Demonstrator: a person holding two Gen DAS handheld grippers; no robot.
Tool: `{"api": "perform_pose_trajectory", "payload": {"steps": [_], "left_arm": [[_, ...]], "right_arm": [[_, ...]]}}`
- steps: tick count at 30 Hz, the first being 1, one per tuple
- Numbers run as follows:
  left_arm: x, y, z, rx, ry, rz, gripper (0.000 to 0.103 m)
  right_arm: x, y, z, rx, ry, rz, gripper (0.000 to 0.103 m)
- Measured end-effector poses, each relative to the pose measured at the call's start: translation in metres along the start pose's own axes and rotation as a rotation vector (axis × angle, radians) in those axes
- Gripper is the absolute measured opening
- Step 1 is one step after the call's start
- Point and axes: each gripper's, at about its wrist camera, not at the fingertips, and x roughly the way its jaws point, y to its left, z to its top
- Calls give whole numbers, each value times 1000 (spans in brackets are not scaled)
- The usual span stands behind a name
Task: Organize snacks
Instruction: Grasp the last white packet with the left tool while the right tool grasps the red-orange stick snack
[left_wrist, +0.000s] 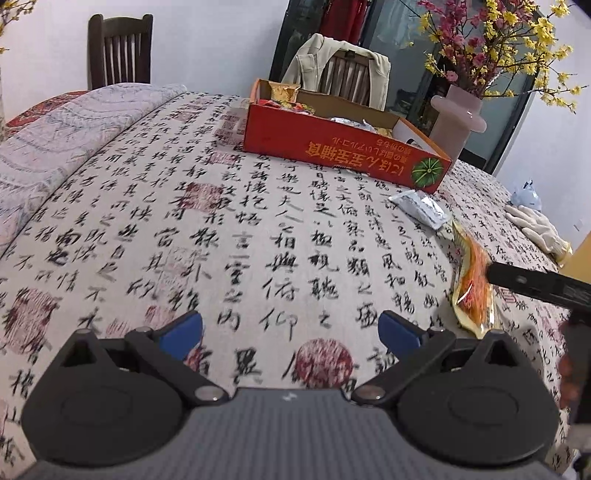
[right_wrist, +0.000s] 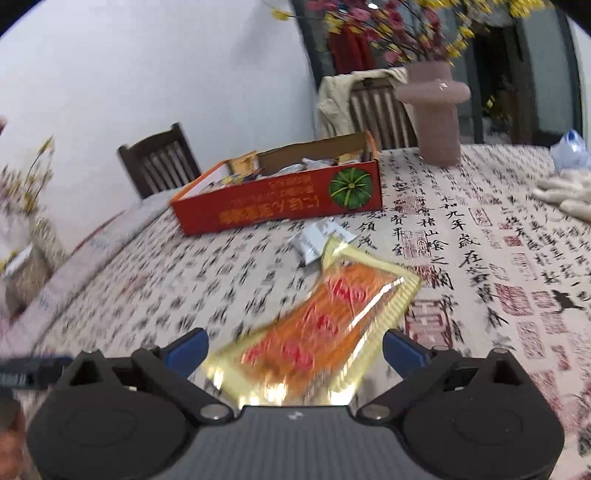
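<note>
- While the right gripper (right_wrist: 293, 349) sat wide around the orange snack packet (right_wrist: 317, 321), pickup was underway; next: close, carry to red box (right_wrist: 280, 205).
- Left gripper (left_wrist: 290, 330) was wide, empty.

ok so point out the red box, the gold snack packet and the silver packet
red box (left_wrist: 332, 142): left wrist view, on its long printed side wall
gold snack packet (right_wrist: 325, 314): right wrist view, on its orange printed middle
silver packet (left_wrist: 421, 208): left wrist view, on the middle of its foil face
</note>
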Motion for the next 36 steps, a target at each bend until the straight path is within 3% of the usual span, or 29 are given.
{"api": "perform_pose_trajectory", "payload": {"steps": [4, 10, 13, 15, 16, 19, 24, 32, 36], "left_arm": [[11, -7, 11, 13, 5, -27, 103], [29, -24, 30, 48, 25, -56, 103], [47, -41, 45, 37, 39, -113, 103], [63, -59, 56, 61, 50, -130, 103], [71, -70, 62, 80, 48, -137, 103], [96, -102, 80, 126, 43, -147, 103], [141, -145, 104, 128, 47, -156, 101], [194, -178, 117, 119, 42, -27, 95], [203, -181, 113, 122, 52, 9, 87]], "right_arm": [[37, 0, 8, 8, 12, -88, 101], [60, 8, 6, -223, 49, -187, 95], [59, -14, 12, -206, 68, -169, 86], [55, -28, 17, -201, 65, -160, 69], [54, -35, 21, -205, 65, -167, 53], [53, -55, 32, -199, 57, -196, 40], [49, -86, 43, -134, -21, -190, 38], [47, -100, 36, -82, -50, -131, 38], [42, -106, 36, -54, -62, -156, 38]]}}
